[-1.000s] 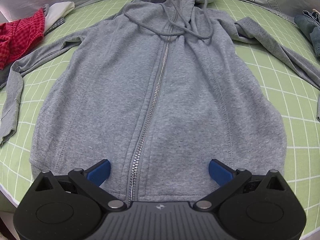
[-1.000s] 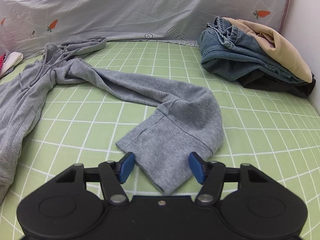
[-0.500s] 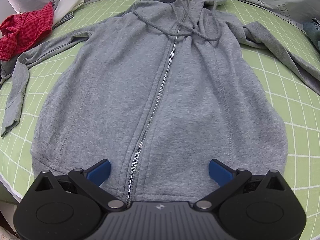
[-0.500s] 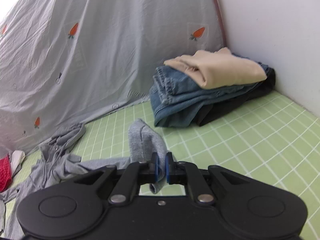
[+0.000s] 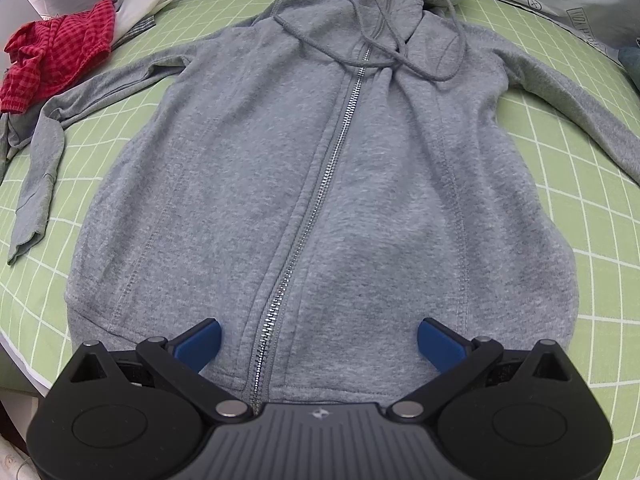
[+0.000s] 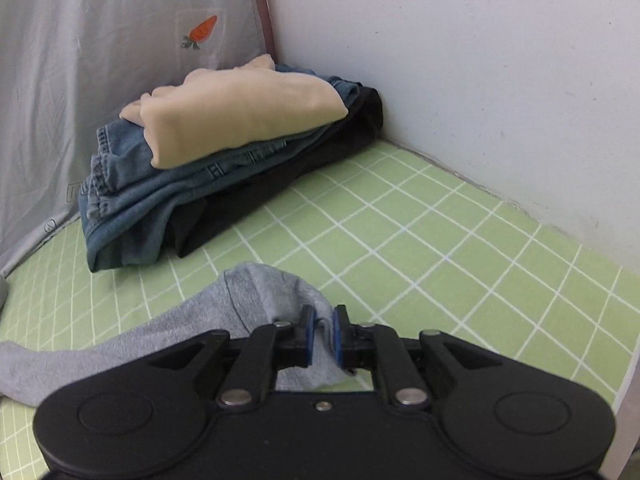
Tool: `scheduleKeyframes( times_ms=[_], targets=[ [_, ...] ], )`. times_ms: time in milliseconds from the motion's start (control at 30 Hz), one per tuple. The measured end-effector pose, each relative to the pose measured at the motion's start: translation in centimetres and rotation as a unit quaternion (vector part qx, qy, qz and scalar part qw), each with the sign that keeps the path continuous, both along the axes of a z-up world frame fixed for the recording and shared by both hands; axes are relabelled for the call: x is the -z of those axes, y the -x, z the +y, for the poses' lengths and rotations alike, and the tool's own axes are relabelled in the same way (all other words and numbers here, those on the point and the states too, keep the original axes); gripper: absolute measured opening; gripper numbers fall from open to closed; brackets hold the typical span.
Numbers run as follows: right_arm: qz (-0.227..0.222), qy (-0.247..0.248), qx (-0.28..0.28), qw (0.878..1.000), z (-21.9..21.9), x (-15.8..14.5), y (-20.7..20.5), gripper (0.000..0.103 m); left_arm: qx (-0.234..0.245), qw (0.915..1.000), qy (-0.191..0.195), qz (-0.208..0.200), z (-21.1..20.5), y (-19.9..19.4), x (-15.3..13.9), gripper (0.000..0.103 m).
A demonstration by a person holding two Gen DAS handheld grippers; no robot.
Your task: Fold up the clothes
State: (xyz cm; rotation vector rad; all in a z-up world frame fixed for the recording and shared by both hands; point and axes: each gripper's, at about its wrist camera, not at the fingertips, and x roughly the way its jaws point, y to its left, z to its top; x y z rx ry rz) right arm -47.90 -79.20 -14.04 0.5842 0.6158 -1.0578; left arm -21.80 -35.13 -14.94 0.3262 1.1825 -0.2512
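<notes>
Home bedroom: bed with green grid sheet (image 6: 420, 240) in white wall (image 6: 480, 60) corner; carrot-print cloth (image 6: 100, 60) backdrop; folded clothes stack (image 6: 208, 160) at the corner.

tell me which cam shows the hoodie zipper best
The left wrist view: the zipper runs in full down the gray hoodie, from collar to hem, between the open left claw. The right wrist view shows only the sleeve pinched in the right claw, no zipper.

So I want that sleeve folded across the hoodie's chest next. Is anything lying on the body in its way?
Nothing visible does. The right gripper pinches the sleeve, and the hoodie front is bare except its drawstrings. The red garment lies off to the side.
</notes>
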Motion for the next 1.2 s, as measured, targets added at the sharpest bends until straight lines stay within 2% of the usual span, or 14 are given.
scheduleKeyframes(
  times_ms=[67,133,200,267,333,533,633,700,733,800,833,900,1033,1200],
  targets=[
    [0.012,0.014,-0.008,1.000,0.9,0.1,-0.2,0.036,0.000,1.0000,0.001,0.001,0.0,-0.1,0.0,0.103],
    [0.024,0.027,-0.016,0.999,1.7,0.2,-0.3,0.044,-0.001,1.0000,0.002,0.004,0.1,-0.1,0.0,0.103],
    [0.036,0.041,-0.024,0.998,2.6,0.4,-0.5,0.047,-0.003,1.0000,0.006,0.005,0.2,-0.2,0.0,0.103],
    [0.048,0.055,-0.032,0.997,3.4,0.5,-0.6,0.064,-0.006,0.9999,0.008,0.004,0.2,-0.1,0.0,0.103],
    [0.055,0.063,-0.051,0.995,4.2,0.7,-1.0,0.074,-0.008,0.9999,0.007,0.001,0.2,-0.1,0.0,0.103],
    [0.066,0.046,-0.111,0.990,5.7,1.9,-3.1,0.080,-0.014,0.9999,0.001,-0.001,0.0,0.1,0.0,0.103],
    [0.089,0.058,-0.122,0.987,6.2,2.4,-3.9,0.080,-0.016,0.9999,0.000,-0.001,0.0,0.1,0.0,0.103],
    [0.097,0.062,-0.126,0.985,6.3,2.6,-4.2,0.078,-0.016,0.9999,-0.001,-0.002,-0.2,-0.2,0.0,0.103],
    [0.093,0.060,-0.126,0.986,6.2,2.4,-4.0,0.072,-0.016,0.9999,-0.002,-0.002,-0.2,-0.1,0.0,0.103],
    [0.084,0.057,-0.127,0.987,6.0,2.2,-3.7,0.045,-0.016,0.9999,-0.001,-0.003,-0.2,0.0,0.0,0.103],
    [0.080,0.055,-0.127,0.987,5.8,2.1,-3.6,0.026,-0.017,0.9999,-0.001,-0.004,-0.1,0.0,0.0,0.103],
    [0.071,0.052,-0.127,0.988,5.6,1.8,-3.3,0.013,-0.017,0.9998,-0.001,-0.005,-0.1,0.0,0.0,0.103],
    [0.054,0.059,-0.128,0.989,5.9,0.0,-2.7,0.010,-0.018,0.9998,-0.001,-0.001,-0.1,-0.1,-0.1,0.103],
    [0.014,0.069,-0.130,0.989,6.1,-4.9,-1.8,0.010,-0.019,0.9998,-0.002,0.004,-0.2,-0.2,-0.1,0.103]
  ],
)
